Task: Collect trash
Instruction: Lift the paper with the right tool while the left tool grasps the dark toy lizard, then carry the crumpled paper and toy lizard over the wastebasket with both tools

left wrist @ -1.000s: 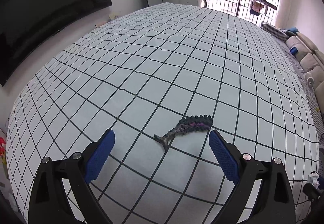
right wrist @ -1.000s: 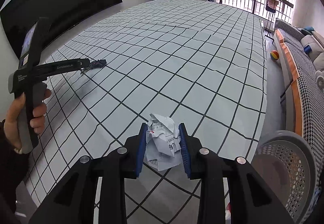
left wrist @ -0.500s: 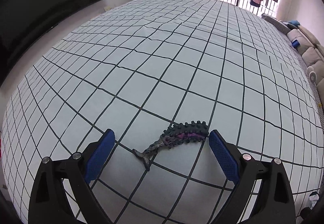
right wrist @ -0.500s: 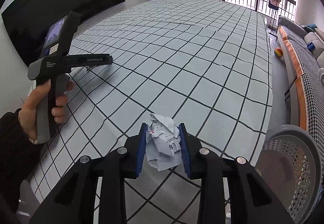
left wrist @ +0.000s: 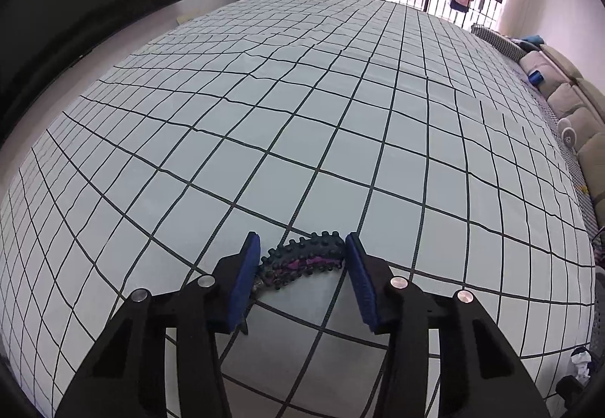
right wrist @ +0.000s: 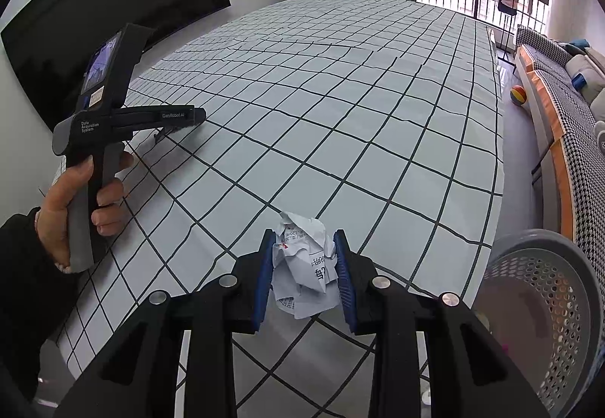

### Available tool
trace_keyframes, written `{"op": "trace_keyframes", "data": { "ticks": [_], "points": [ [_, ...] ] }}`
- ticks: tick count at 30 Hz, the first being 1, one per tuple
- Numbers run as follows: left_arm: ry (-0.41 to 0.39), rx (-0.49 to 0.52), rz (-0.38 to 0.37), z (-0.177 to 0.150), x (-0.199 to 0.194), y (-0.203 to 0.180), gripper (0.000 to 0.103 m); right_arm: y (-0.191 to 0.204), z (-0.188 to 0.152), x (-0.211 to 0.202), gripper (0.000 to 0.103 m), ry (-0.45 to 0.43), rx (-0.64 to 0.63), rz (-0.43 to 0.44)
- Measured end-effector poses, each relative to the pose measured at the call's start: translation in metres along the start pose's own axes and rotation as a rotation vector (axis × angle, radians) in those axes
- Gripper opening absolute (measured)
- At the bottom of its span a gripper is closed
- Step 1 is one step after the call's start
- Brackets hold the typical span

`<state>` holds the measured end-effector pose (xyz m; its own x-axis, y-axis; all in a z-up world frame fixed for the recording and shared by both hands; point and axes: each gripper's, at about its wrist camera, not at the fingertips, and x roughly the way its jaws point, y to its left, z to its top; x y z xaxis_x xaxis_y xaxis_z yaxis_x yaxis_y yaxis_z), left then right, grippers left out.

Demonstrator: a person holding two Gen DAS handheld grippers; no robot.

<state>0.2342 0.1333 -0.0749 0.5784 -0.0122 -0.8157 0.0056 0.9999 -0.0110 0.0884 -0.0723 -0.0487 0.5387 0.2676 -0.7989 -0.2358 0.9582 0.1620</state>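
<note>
Trash pickup on a grid-patterned tablecloth (left wrist: 302, 123): the left gripper (left wrist: 302, 259), its jaws just closed in, pinches a spiky black-and-purple toy (left wrist: 302, 257) lying on the cloth. The right gripper (right wrist: 304, 267) is clamped on a crumpled paper ball (right wrist: 306, 267) above the cloth's near edge, left of a grey perforated basket (right wrist: 548, 304) beside the cloth.

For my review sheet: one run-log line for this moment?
left gripper: just closing around spiky toy | right gripper: holding crumpled paper | basket: beside table
</note>
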Motion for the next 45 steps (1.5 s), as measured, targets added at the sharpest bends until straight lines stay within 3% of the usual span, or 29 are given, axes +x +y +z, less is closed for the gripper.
{"op": "trace_keyframes", "data": {
  "ticks": [6, 20, 31, 45],
  "points": [
    [-0.003, -0.007, -0.016, -0.012, -0.014, 0.004, 0.045, -0.002, -0.002, -0.004, 0.03, -0.006, 0.01, 0.001],
    [-0.13, 0.07, -0.041, -0.059, -0.093, -0.026, 0.045, -0.01, -0.018, -0.024, 0.03, -0.032, 0.043, -0.018],
    [-0.178, 0.135, -0.108, -0.094, -0.143, -0.087, 0.045, -0.038, -0.045, -0.061, 0.03, -0.074, 0.104, -0.04],
    [-0.161, 0.243, -0.261, -0.133, -0.167, -0.203, 0.045, -0.125, -0.106, -0.124, 0.03, -0.125, 0.251, -0.14]
  ]
}}
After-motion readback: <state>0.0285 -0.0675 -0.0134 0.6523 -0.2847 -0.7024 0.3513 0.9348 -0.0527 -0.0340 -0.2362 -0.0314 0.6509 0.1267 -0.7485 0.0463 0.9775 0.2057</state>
